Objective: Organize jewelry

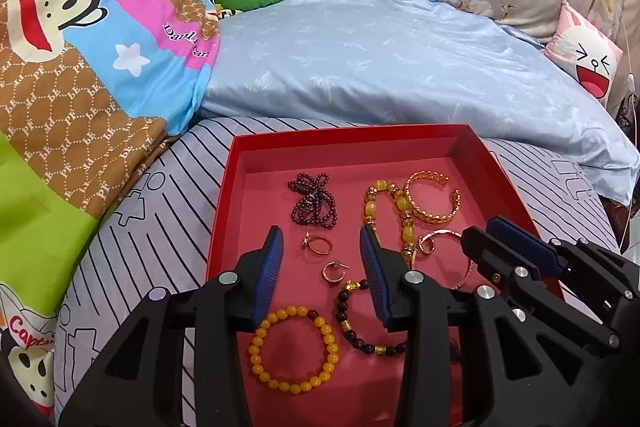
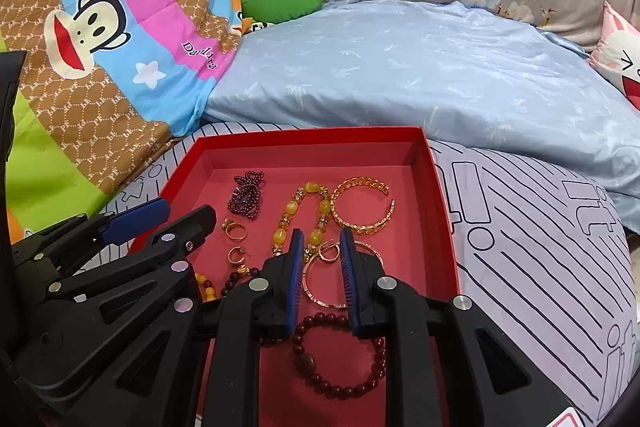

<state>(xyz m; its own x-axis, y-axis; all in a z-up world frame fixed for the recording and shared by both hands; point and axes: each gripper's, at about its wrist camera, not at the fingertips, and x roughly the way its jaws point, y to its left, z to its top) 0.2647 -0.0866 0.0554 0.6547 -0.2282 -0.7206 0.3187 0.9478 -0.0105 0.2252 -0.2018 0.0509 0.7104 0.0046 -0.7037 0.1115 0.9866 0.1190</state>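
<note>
Grippers: left [image 1: 322, 267] open, right [image 2: 319, 265] open | red tray [image 1: 344, 143]: 1 | beaded bracelets: 5 | rings: 3

The cartoon quilt [image 1: 80, 75] reads "PF" repeatedly, and partly "Capt".

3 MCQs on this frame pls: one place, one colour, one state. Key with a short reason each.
1. Where does the jewelry lie?
A. on the blue pillow
B. in the red tray
C. on the striped sheet

2. What colour is the round-bead bracelet near the left gripper?
A. yellow
B. green
C. white

3. How is the right gripper?
A. shut on a ring
B. open, holding nothing
C. out of view

Key:
1 B: all pieces sit inside the red tray.
2 A: the bead bracelet by the left gripper is yellow.
3 B: the right gripper has its jaws apart over the thin gold bangle.
</note>
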